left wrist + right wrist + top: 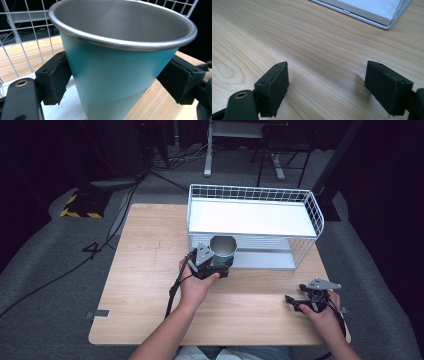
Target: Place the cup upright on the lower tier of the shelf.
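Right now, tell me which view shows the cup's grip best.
The left gripper view: the teal cup sits close up, tilted, with a black pad pressed on each side. The high view shows the cup small in the left gripper before the wire rack. The right gripper view shows its own open jaws over the table.

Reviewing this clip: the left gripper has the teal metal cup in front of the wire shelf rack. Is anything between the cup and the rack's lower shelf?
Nothing visible. The left gripper holds the teal metal cup at the open front of the white wire shelf rack. The lower shelf beside it looks bare. The part directly behind the cup is hidden.
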`<state>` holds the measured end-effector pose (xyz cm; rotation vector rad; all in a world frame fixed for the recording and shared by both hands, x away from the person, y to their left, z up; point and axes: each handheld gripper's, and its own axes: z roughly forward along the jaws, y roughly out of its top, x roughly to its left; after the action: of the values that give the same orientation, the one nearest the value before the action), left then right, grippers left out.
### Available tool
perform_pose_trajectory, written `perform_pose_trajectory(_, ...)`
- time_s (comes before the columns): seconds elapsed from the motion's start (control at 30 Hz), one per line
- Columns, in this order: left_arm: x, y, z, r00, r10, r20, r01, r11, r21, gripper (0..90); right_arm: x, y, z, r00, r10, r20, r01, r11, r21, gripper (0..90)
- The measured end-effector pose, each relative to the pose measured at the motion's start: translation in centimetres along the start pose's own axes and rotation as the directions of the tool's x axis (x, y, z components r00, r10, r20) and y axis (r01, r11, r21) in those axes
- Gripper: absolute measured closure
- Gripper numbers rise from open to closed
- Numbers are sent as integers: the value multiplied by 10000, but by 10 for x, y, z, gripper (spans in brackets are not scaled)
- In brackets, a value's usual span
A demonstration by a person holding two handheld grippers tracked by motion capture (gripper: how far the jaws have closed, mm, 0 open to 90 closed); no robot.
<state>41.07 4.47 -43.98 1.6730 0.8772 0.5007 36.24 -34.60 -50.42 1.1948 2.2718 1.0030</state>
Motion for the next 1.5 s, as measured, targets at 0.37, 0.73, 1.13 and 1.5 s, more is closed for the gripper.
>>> perform_pose_trajectory(0.37, -8, -6, 34, 9997, 124, -195, -127, 9998, -152, 167, 0, 0, 0, 10000, -1, -10, 1, 10000, 0, 196)
perform_pose_trajectory(0.73, -9, -10, 63, 9982, -90, -587, 60, 9987, -502, 167, 0, 0, 0, 10000, -6, -6, 6, 10000, -3, 196)
perform_pose_trajectory(1.13, -9, -10, 84, 9972, -248, -709, 253, 9997, 64, 166, 0, 0, 0, 10000, 0, -34, 0, 10000, -8, 197)
perform_pose_trajectory(1.5, -6, -14, 91, 9969, -122, -776, 153, 9991, 395, 166, 0, 0, 0, 10000, -6, -19, 6, 10000, -5, 197)
